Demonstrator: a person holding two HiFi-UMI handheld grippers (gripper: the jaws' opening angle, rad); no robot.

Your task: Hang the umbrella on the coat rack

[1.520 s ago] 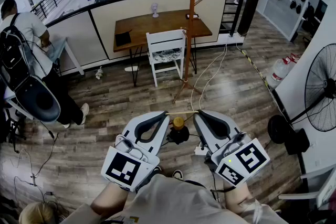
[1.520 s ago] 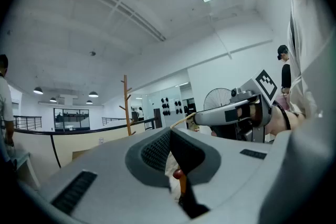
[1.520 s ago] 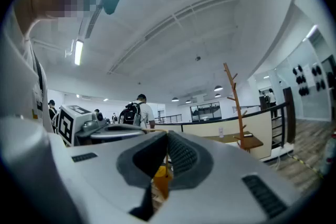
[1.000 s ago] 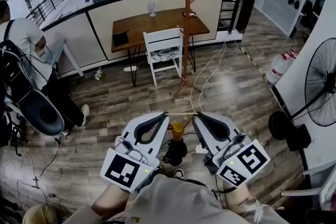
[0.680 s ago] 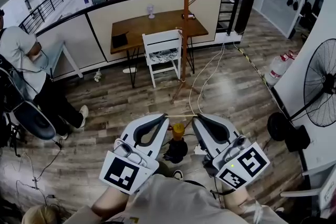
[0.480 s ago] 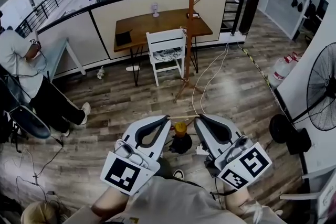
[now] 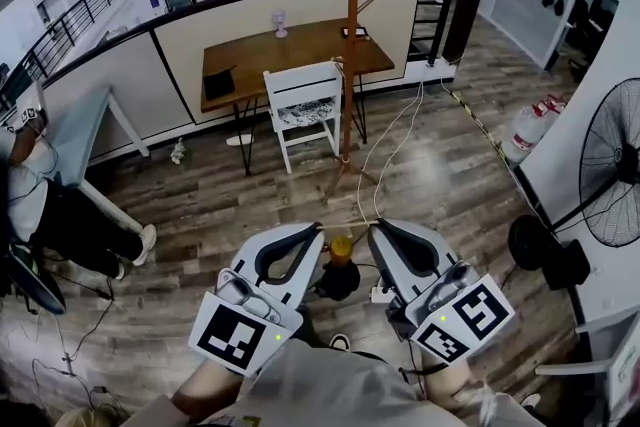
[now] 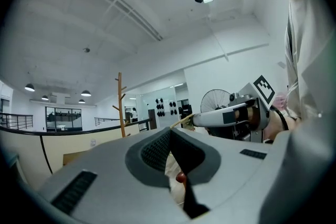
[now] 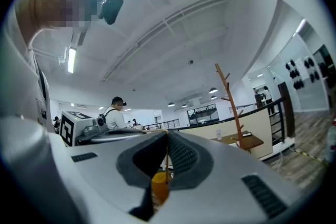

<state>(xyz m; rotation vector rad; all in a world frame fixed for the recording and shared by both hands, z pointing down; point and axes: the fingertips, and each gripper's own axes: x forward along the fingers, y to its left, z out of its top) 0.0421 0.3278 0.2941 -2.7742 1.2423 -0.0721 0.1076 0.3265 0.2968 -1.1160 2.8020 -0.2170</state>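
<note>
1. Umbrella: folded, black, with a yellow-orange handle on top; it hangs upright from a thin taut cord, lower centre of frame.
2. Rack: wooden pole with pegs, upright, upper centre.

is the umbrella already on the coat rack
No, the umbrella hangs between the left gripper and right gripper, both shut on it, well short of the coat rack by the white chair.

We see smooth matt plastic on the left gripper and right gripper; the umbrella is black cloth with a glossy yellow top; the coat rack is smooth brown wood.
</note>
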